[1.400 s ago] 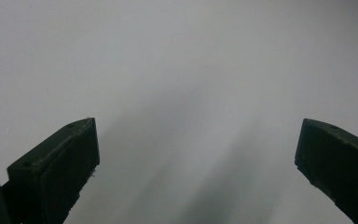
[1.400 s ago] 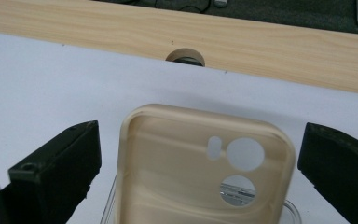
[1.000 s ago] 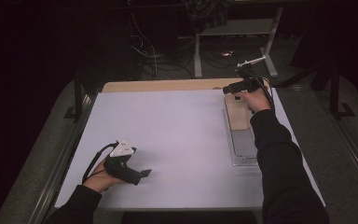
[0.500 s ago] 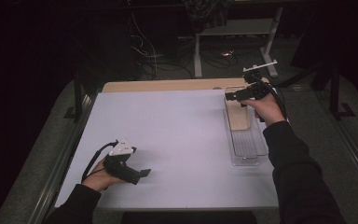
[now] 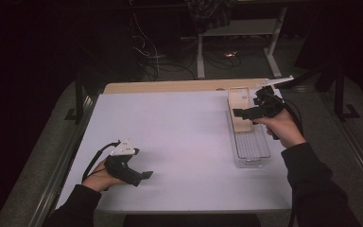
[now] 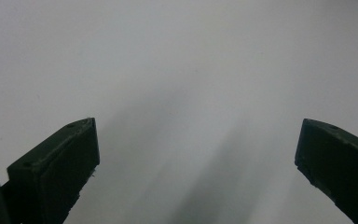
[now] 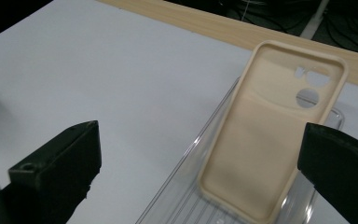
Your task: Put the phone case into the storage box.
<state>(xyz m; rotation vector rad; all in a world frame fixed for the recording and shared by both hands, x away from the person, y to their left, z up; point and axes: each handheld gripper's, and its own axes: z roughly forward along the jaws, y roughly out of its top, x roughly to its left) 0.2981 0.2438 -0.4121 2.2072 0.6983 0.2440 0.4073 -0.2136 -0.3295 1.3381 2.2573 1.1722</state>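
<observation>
Lower left of high view: left tongs (image 5: 144, 175) low over the white bench (image 5: 179, 142), jaws spread wide, holding nothing; left gripper view shows bare white surface between the jaws. Right of centre in high view: clear plastic tray (image 5: 251, 150) on the bench, long axis running away from the person. Beige phone case (image 5: 240, 109) lies in the tray's far end, inner side up, top edge propped over the far rim, camera cutouts at the far end. Right tongs (image 5: 238, 112) above the case, jaws wide open, gripping nothing; whether they touch the case can't be told. In right gripper view the case (image 7: 270, 135) sits between the jaws, inside the tray (image 7: 186, 186).
</observation>
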